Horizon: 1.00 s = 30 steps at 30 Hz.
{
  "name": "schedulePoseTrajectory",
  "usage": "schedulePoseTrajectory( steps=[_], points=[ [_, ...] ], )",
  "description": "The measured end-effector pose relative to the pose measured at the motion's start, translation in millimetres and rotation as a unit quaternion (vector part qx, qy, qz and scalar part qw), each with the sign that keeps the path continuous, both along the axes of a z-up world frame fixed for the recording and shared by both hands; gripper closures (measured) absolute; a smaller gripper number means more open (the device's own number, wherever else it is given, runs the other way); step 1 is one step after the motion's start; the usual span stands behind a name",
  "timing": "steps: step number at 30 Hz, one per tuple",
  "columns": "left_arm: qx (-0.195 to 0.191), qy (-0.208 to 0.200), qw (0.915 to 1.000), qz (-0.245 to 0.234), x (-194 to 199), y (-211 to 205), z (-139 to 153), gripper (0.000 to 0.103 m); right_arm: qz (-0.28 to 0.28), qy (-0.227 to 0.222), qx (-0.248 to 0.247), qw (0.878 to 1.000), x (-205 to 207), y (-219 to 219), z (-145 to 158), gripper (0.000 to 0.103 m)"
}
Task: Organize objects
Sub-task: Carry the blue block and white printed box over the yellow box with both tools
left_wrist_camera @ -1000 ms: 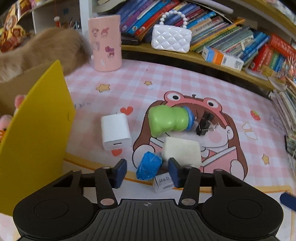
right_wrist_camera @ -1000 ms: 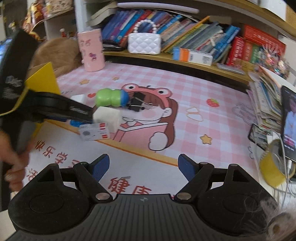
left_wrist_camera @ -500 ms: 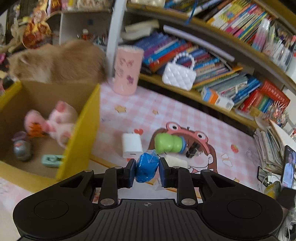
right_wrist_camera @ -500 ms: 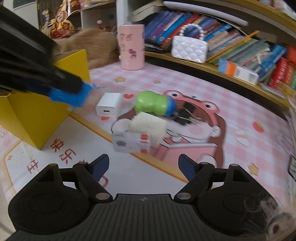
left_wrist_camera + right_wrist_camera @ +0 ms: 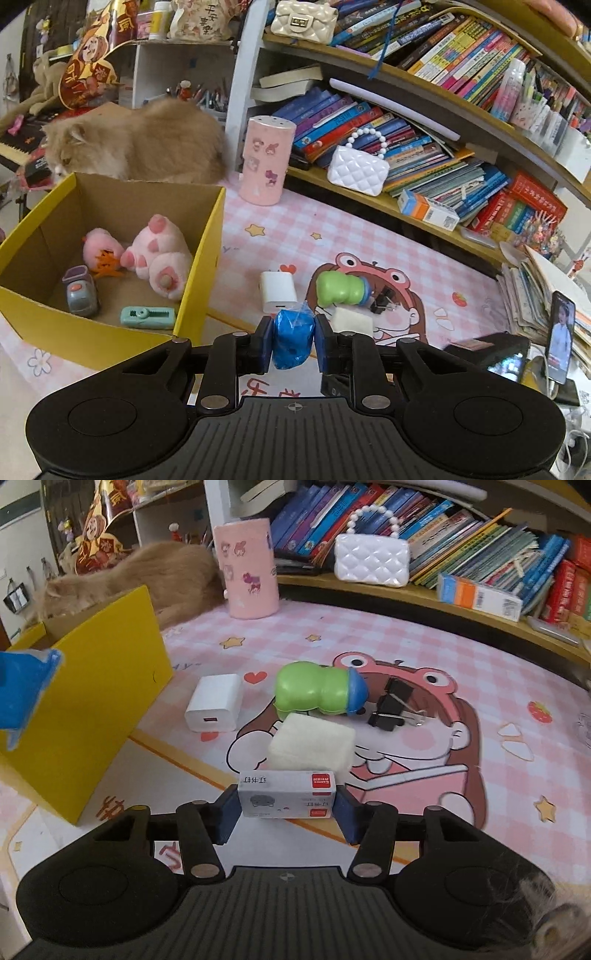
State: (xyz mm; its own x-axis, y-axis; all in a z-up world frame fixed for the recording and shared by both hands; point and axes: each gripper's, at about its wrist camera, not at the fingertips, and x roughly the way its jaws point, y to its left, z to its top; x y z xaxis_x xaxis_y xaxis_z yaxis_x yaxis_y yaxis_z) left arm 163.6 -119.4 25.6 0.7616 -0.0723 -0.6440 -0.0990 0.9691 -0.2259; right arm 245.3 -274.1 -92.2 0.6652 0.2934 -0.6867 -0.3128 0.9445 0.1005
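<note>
My left gripper (image 5: 293, 341) is shut on a blue wrapped packet (image 5: 293, 343), held in the air right of the yellow cardboard box (image 5: 201, 258); the packet also shows at the left edge of the right wrist view (image 5: 22, 690). My right gripper (image 5: 286, 810) has its jaws around a white staple box (image 5: 287, 799) on the mat, the pads touching its ends. On the mat lie a white charger (image 5: 214, 703), a green and blue toy (image 5: 317, 690), a white foam block (image 5: 312, 746) and black binder clips (image 5: 391, 705).
The box holds a pink plush (image 5: 155, 254), a small grey toy (image 5: 79, 291) and a teal item (image 5: 147, 317). An orange cat (image 5: 136, 142) sits behind it. A pink canister (image 5: 266, 160), a white handbag (image 5: 358, 170) and bookshelves stand at the back. A phone (image 5: 561, 332) is at the right.
My left gripper closed on the blue packet and lifted it up and back, bringing the box interior into view. My right gripper moved forward and closed in around the staple box.
</note>
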Motion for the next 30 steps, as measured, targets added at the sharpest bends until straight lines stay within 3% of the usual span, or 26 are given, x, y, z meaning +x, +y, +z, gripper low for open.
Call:
schedulePoseTrajectory(
  steps=[10, 18, 30],
  points=[
    [-0.031, -0.002, 0.9986, -0.042, -20.0, 8.6, -4.9, 0.082, -0.053, -0.02, 0.0, 0.998, -58.6, -16.9, 34.2, 0.052],
    [-0.042, -0.001, 0.9952, -0.089, -44.9, 28.0, -11.6, 0.082, -0.096, -0.011, 0.002, 0.995, -106.6, -11.8, 59.0, 0.052],
    [-0.057, 0.001, 0.9922, -0.11, -93.4, 92.7, -19.5, 0.082, -0.102, -0.008, -0.014, 0.995, -172.7, 51.7, 71.9, 0.052]
  ],
)
